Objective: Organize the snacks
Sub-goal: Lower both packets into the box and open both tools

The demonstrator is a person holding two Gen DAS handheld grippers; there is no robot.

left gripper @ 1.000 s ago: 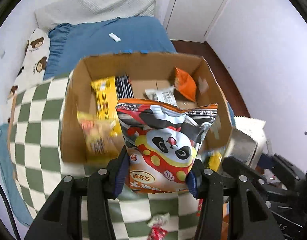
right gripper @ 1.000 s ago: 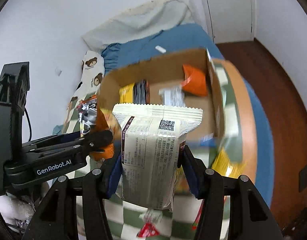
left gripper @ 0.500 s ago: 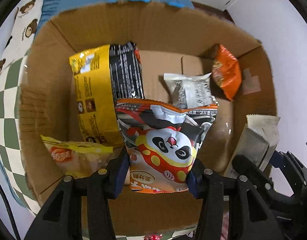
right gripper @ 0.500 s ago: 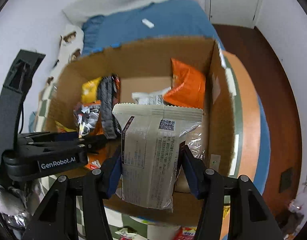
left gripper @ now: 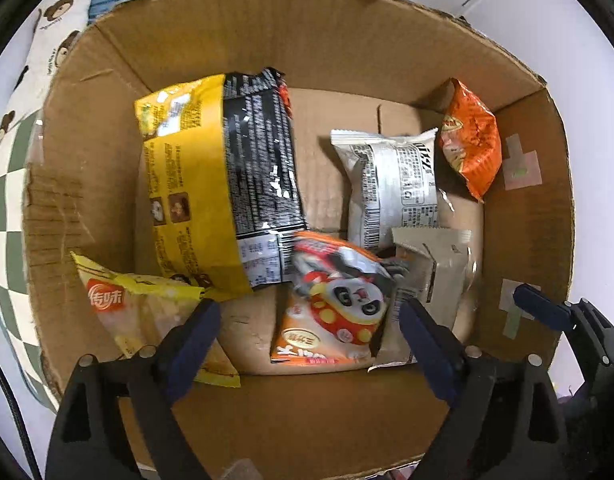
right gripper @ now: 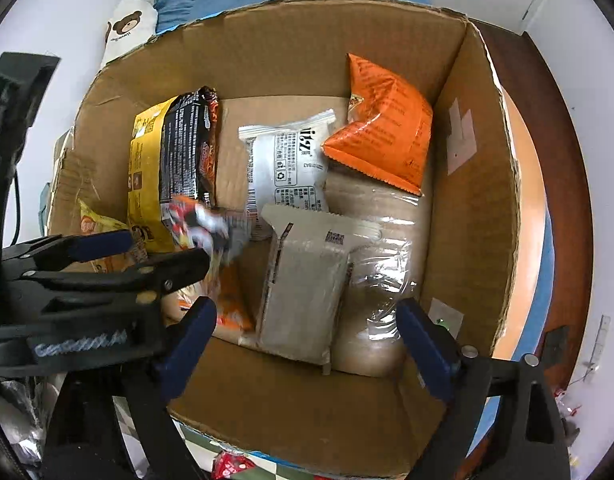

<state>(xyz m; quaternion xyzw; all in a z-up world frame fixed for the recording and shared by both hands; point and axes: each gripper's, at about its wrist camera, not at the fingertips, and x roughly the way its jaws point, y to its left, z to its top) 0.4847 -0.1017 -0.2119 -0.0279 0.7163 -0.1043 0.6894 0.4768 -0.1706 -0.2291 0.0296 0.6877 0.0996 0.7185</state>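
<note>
The fingers [left gripper: 195, 320] of the left gripper [left gripper: 309, 322] stand wide apart, and so do the fingers [right gripper: 423, 336] of the right gripper [right gripper: 307, 330]; both pairs of jaws have just been opening, and neither presses on anything now. Each had a bag pinched between its pads half a second ago, and both bags have dropped out into the cardboard box [left gripper: 91, 208].

The panda bag [left gripper: 335, 304] lies low in the box between the left gripper's spread fingers, blurred in both views, so it may not have settled yet. The beige packet [right gripper: 307, 292] lies just beside it on the box floor, between the right gripper's fingers, partly over a clear-wrapped packet [right gripper: 383, 276].

Also in the box are a yellow bag [left gripper: 183, 200] and a black bag [left gripper: 259, 160] standing against each other, a pale yellow bag [left gripper: 139, 312] in the near left corner, a white packet [left gripper: 391, 184] and an orange bag [left gripper: 473, 140] toward the far right corner.

So at least 8 snacks appear to be in the box, and this pair of drops looks done. Some is left: a red wrapper [right gripper: 227, 465] shows outside the box, below its near wall, on the checked cloth [left gripper: 3, 200], and more may lie out of view.
</note>
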